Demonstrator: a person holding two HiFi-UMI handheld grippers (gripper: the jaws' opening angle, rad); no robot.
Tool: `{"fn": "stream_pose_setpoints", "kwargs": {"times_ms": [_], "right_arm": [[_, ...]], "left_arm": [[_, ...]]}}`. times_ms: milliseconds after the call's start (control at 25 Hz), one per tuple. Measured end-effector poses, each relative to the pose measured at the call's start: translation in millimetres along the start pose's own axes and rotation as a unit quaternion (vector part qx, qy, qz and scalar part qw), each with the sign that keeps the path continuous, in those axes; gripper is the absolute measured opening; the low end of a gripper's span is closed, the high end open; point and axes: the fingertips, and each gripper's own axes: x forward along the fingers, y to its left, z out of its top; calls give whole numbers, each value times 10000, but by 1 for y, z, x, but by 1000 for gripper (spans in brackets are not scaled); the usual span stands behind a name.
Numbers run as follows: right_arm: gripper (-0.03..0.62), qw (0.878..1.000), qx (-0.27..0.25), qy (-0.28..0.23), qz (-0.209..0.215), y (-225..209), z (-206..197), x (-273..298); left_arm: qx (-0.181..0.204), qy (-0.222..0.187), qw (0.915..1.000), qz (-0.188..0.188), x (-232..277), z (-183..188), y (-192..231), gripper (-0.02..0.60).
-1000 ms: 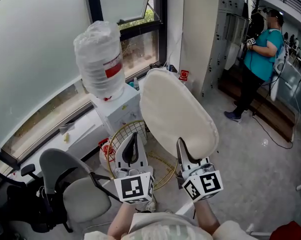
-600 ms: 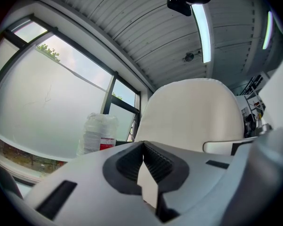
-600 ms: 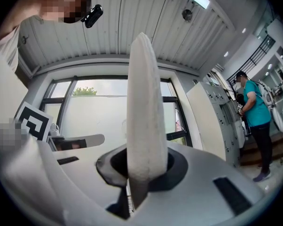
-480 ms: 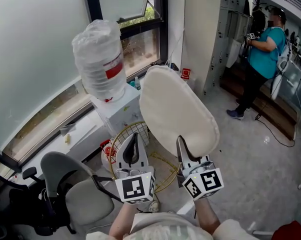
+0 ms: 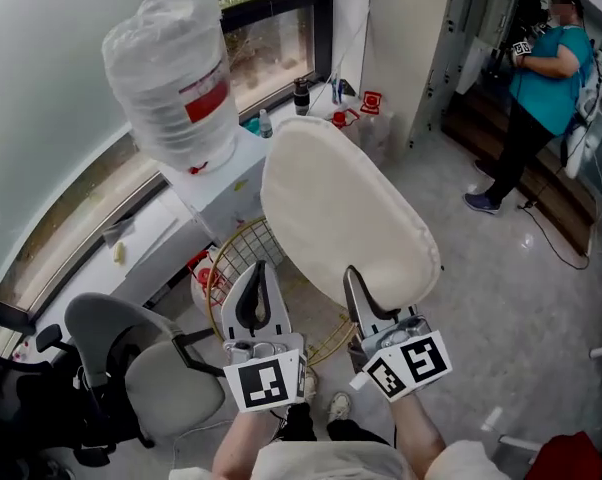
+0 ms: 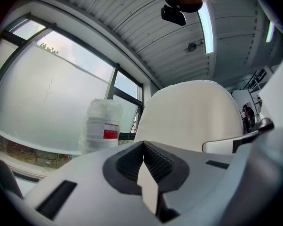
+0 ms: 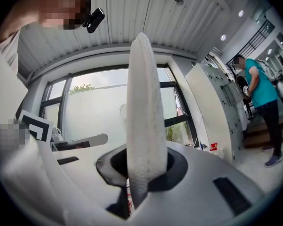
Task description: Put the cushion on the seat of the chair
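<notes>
Currently right gripper [image 5: 359, 293] pinches upright cushion [image 5: 341, 208] by lower edge; wire chair [image 5: 231, 260] just below-left; left gripper [image 5: 253, 293] fingers pressed together, empty.

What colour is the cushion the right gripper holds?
The cushion is plain cream; clearest in the head view.

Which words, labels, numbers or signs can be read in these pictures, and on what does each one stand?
No text can be read.
Red label on the water bottle: print too blurred.
Small red sign: too small to read.
Cubes on the left gripper and right gripper: square patterns only, no letters.
</notes>
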Motion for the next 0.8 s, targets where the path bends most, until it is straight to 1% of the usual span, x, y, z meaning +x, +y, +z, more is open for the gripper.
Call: {"fn": "stream_pose_setpoints", "kwargs": {"times_ms": [160,240,360,560,680,800], "right_arm": [[51,9986,305,397,140,-9,-57,8],[51,9974,430,560,155,-15,-89,14],[51,9948,579,821,146,-22,-134,22],[51,9883,896,1196,301,-27,-205,20],[51,9849,1080,1303,354,-30,-242,14],[51,9824,1149,1417,395,-28,-278,7]], "left_arm": [[-66,442,9988,173,6,-64,10,14],[-7,601,9979,240,8,-98,18,14],[103,721,9968,330,7,-141,33,14],[-56,917,9935,667,-15,-208,49,14],[-98,1092,9913,730,-28,-246,49,14],[-90,1182,9901,749,-43,-277,47,14]]}}
